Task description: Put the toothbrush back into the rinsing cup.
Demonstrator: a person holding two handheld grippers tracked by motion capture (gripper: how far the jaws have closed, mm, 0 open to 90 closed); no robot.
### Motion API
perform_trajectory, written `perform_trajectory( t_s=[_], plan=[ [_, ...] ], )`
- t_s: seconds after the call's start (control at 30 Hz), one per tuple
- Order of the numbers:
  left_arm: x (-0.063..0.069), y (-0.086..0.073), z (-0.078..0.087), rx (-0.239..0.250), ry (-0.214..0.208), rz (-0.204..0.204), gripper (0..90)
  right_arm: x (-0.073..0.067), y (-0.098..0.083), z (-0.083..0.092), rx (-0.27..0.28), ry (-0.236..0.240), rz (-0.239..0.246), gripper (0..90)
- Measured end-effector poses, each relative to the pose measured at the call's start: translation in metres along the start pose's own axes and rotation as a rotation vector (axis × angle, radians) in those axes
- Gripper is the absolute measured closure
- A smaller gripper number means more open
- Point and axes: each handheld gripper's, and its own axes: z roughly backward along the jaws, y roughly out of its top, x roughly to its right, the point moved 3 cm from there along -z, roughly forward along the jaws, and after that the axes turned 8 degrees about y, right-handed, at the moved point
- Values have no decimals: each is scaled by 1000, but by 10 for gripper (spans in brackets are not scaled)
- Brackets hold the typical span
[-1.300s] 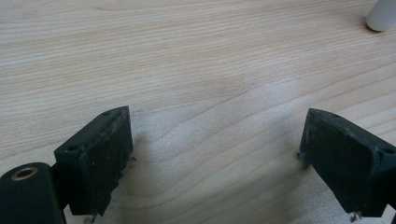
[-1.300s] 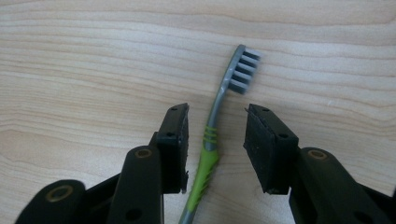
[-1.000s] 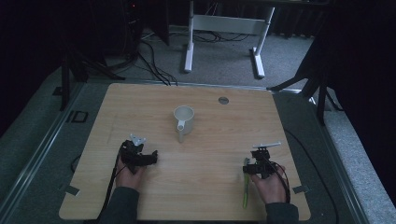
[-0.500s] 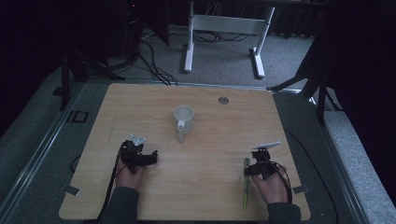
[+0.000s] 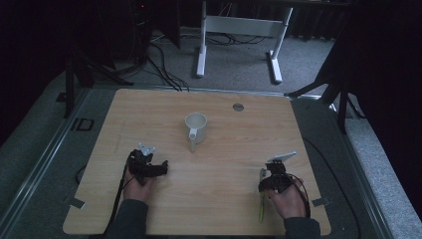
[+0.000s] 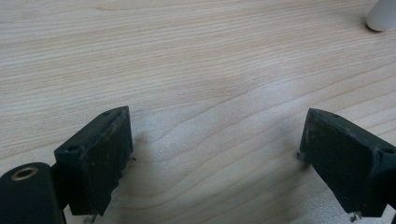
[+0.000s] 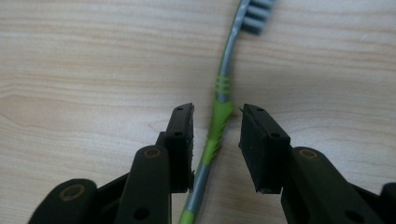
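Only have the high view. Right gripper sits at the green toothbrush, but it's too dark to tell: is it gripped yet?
Observer: No. In the right gripper view the toothbrush lies flat between the jaws of the right gripper, with a gap on each side. The jaws have just been opening slightly.
Operator: Which part of it is lined up?
Observer: The green grip section, just short of the grey neck. The bristle head lies beyond the jaw tips.
Operator: And the left gripper?
Observer: The left gripper has its jaws wide apart over bare table, with nothing between them.
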Motion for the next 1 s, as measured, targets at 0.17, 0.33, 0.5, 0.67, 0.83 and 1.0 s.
perform_trajectory(
  t_s=[0.17,0.33,0.5,0.67,0.83,1.0],
  plan=[
    [0,0,0,0,0,1,102,-3,-2,-2,-16,-8,1,649],
    [0,0,0,0,0,1,102,-3,-1,-6,-41,-22,-6,657],
    [0,0,0,0,0,1,102,-3,-3,-10,-55,-42,2,681],
    [0,0,0,0,0,1,102,-4,-2,-11,-67,-59,6,693],
    [0,0,0,0,0,0,102,-7,-1,-12,-84,-88,20,701],
    [0,0,0,0,0,0,102,-11,0,-14,-116,-140,44,729]
  ],
)
